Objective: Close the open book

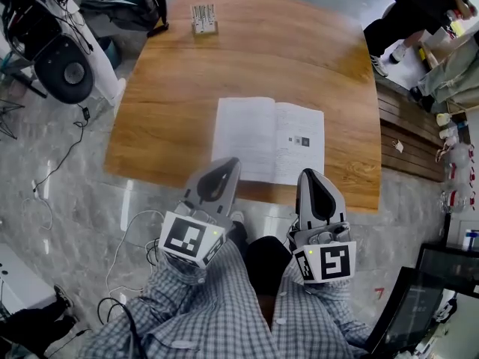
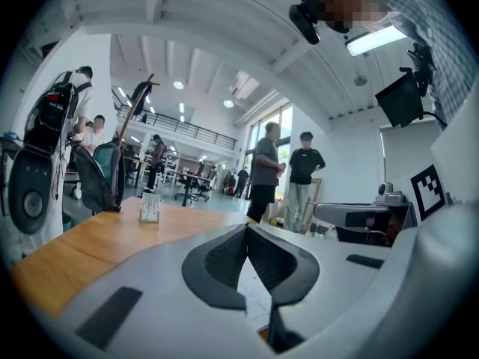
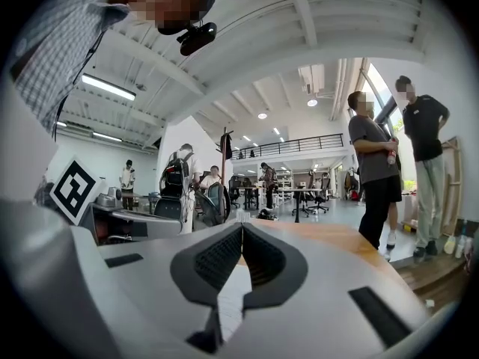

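Observation:
An open book [image 1: 269, 140] lies flat on the round wooden table [image 1: 172, 111], close to its near edge, white pages up. My left gripper [image 1: 227, 166] is shut and empty, with its tip over the book's near left corner. My right gripper [image 1: 312, 176] is also shut and empty, at the book's near right corner. In the left gripper view the jaws [image 2: 247, 232] meet at the tip, and a strip of printed page [image 2: 255, 296] shows under them. The right gripper view shows the same: closed jaws [image 3: 242, 232] above a page [image 3: 231, 296].
A small card stand [image 1: 203, 19] sits at the table's far edge. A black chair and a backpack [image 1: 63, 66] stand to the left, a low slatted wooden platform [image 1: 404, 133] to the right. Cables lie on the floor. Several people stand beyond the table.

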The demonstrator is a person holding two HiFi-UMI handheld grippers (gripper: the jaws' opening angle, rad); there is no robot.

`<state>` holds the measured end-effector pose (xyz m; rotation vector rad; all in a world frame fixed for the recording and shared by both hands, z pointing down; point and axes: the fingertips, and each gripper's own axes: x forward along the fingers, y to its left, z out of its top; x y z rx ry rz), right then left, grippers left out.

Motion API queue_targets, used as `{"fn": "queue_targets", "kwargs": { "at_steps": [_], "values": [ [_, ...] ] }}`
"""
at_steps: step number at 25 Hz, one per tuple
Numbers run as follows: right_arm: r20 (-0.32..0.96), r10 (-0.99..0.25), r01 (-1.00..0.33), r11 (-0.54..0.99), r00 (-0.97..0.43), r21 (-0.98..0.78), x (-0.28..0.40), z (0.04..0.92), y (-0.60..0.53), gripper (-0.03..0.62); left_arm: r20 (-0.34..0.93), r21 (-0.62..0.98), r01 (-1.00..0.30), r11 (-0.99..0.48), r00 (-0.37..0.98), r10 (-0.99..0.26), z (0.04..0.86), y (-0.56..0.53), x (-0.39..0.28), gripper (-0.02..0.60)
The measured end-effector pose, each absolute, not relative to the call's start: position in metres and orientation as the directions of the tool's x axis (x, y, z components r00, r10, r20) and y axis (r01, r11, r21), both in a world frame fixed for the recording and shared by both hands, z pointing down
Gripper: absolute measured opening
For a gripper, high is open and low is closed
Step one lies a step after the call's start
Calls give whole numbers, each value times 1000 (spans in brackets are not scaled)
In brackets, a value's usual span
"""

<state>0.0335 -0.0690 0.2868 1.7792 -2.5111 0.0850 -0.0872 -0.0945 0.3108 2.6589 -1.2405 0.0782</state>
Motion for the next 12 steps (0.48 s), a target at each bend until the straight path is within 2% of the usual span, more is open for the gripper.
{"fn": "queue_targets", "kwargs": {
  "at_steps": [12],
  "values": [
    [162,-921,-935,351,-353,-45,29,316,-88,20,220,264,-788,-556,610,-761,348,-110,-99,11]
  ]
}}
